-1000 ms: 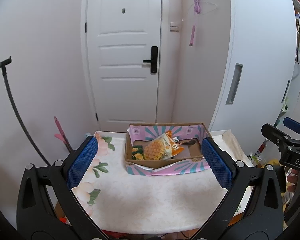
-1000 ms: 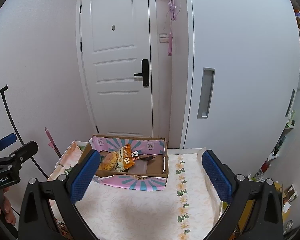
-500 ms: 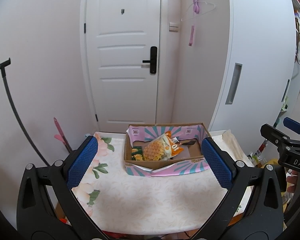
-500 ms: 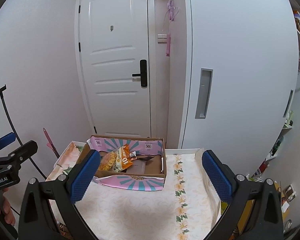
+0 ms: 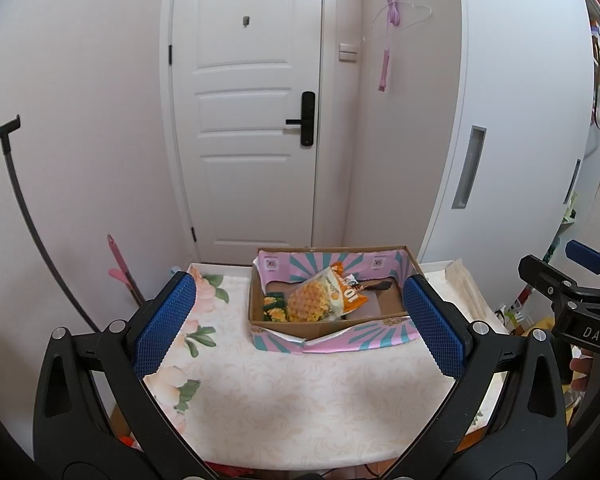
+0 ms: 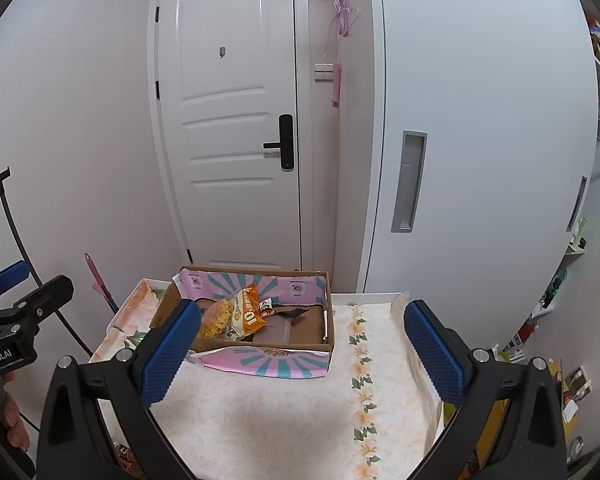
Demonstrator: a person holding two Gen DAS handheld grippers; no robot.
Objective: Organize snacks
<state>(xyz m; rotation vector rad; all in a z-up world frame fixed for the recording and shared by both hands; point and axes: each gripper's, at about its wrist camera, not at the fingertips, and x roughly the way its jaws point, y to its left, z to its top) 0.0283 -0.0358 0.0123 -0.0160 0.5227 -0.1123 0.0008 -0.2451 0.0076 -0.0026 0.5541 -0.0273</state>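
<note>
Snack bag lying diagonally in cardboard box, both claws spread

Snacks in the box

We saw a brown cardboard box with pink and teal flaps sitting open on the flowery table. Inside it lay a big orange and yellow snack bag, tipped up against the back. A small green packet lay flat just to its left. A little dark wrapper sat near the bag's other side.
</note>
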